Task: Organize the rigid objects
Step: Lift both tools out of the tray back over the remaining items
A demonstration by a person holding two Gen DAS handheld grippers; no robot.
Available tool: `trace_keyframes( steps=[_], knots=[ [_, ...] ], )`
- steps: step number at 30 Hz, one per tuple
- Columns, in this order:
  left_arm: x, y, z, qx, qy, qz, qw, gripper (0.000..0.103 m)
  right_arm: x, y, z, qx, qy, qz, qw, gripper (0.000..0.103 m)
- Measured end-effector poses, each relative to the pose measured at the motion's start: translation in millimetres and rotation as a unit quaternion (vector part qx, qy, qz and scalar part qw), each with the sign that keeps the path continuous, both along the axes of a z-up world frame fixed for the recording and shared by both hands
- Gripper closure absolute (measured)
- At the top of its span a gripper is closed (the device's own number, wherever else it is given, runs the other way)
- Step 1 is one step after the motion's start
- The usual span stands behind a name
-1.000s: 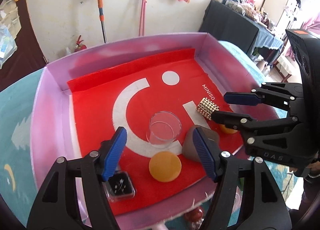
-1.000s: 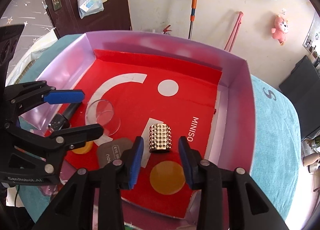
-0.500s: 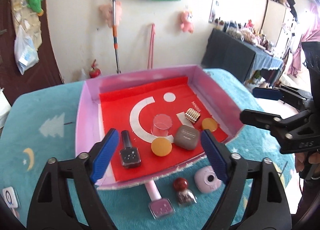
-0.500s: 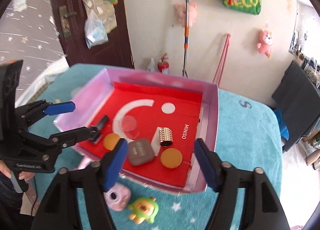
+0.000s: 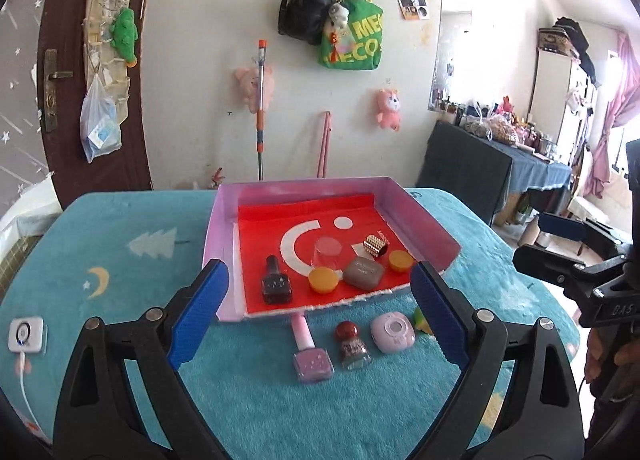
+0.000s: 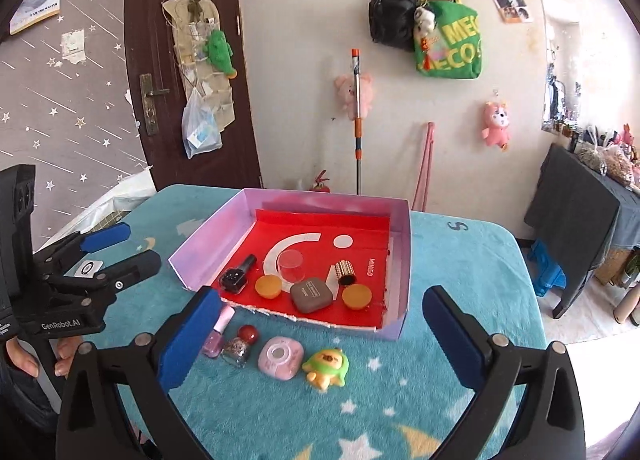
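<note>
A pink-walled tray with a red floor (image 5: 224, 227) (image 6: 402, 260) holds a black nail polish bottle (image 5: 276, 280) (image 6: 238, 274), a clear cup (image 5: 327, 254), two orange discs (image 5: 323, 280), a grey-brown case (image 5: 364, 272) (image 6: 311, 294) and a studded gold cylinder (image 5: 376, 246) (image 6: 345, 272). In front of it on the teal cloth lie a pink polish bottle (image 5: 309, 352) (image 6: 216, 334), a red-capped glitter bottle (image 5: 352, 344) (image 6: 240, 344), a pink round case (image 5: 394, 334) (image 6: 280, 356) and a green-yellow toy (image 6: 326, 368). My left gripper (image 5: 320, 316) and right gripper (image 6: 320, 336) are open, empty, held back above the loose items.
A white charger with a cable (image 5: 25, 336) lies at the cloth's left edge. A dark table (image 6: 576, 215) and a blue stool (image 6: 548, 268) stand to the right. A door (image 6: 188, 71) and wall-hung bags are behind the table.
Both grippers have pulled back and up from inside the tray and opened wider. The loose items in front of the tray have come into view.
</note>
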State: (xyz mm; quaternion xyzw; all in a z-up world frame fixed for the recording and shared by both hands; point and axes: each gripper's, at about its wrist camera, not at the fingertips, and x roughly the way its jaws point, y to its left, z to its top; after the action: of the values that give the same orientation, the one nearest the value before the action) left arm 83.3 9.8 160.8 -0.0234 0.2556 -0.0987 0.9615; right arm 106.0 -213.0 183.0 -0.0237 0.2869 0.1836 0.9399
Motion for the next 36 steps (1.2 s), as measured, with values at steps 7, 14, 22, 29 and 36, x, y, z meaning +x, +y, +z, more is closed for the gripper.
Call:
trace_keyframes(
  steps=[7,14,22,29,36],
  knots=[
    [-25,-2,-31,0.0,-0.002,0.016,0.9999,0.01,-40,0,-34,-0.022,-0.027,-0.039,0.999,0.0],
    [-43,-16,-63,0.025,-0.001,0.02,0.9995,0.01,-57,1,-73,-0.018,-0.014,-0.049,0.999,0.0],
    [-52,-18,-97,0.018,0.025,0.022,0.9993,0.01,-66,2,-114,-0.02,-0.001,-0.068,0.997,0.0],
    [-51,-14,-113,0.015,0.043,0.028,0.9985,0.01,-64,2,-135,-0.015,0.021,-0.071,0.997,0.0],
    [-49,-13,-123,0.016,0.059,0.033,0.9976,0.01,-58,0,-146,-0.007,0.04,-0.076,0.996,0.0]
  ],
)
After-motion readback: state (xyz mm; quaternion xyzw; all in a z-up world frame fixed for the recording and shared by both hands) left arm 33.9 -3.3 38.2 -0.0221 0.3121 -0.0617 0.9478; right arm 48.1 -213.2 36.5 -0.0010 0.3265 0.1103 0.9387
